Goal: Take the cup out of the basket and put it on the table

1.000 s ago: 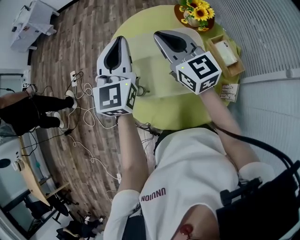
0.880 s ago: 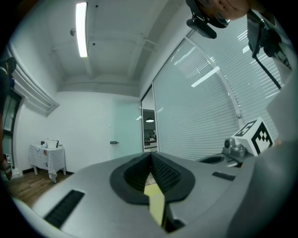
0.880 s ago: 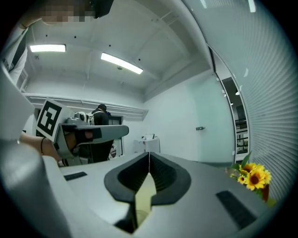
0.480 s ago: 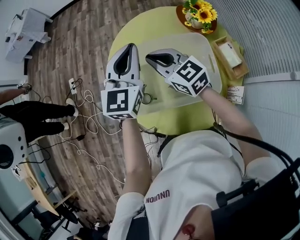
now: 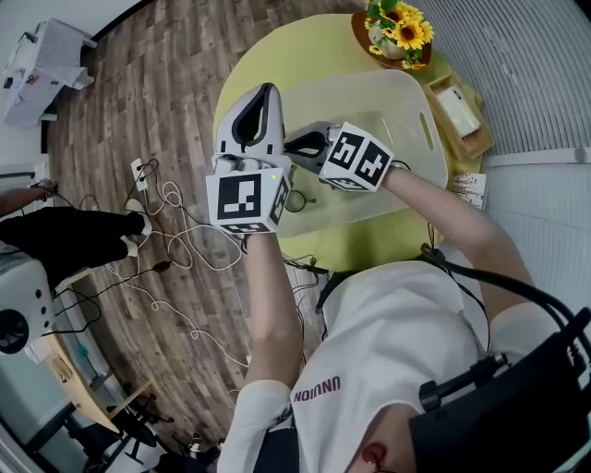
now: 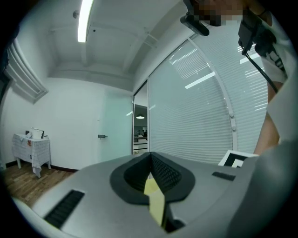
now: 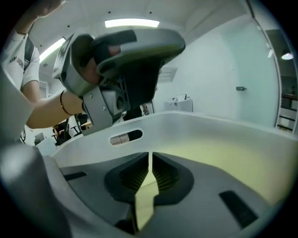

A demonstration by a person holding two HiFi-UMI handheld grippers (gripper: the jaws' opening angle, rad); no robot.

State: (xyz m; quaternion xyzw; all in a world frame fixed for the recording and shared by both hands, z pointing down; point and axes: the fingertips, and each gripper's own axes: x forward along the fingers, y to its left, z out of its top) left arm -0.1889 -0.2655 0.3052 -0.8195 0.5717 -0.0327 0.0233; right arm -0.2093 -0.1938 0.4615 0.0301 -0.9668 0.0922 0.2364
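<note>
A translucent white basket (image 5: 406, 97) stands on the round yellow-green table (image 5: 277, 46). My right gripper (image 5: 288, 144) reaches into the basket from the right and points left, with its jaws shut on nothing. In the right gripper view the right gripper (image 7: 151, 155) faces the basket's inner wall and a handle slot (image 7: 126, 137). My left gripper (image 5: 268, 90) hovers over the basket's left edge, shut and empty. In its own view the left gripper (image 6: 150, 158) looks out at the room. A small round rim (image 5: 295, 199) shows at the basket's near-left corner; whether it is the cup I cannot tell.
A pot of sunflowers (image 5: 399, 28) stands at the table's far edge. A wooden tray (image 5: 459, 115) and a card (image 5: 469, 187) lie to the right of the basket. Cables (image 5: 166, 222) trail over the wooden floor at left, near another person's legs (image 5: 65, 236).
The right gripper has swung left and down into the basket, close to the left gripper. The left gripper has drifted slightly right and further over the table.
</note>
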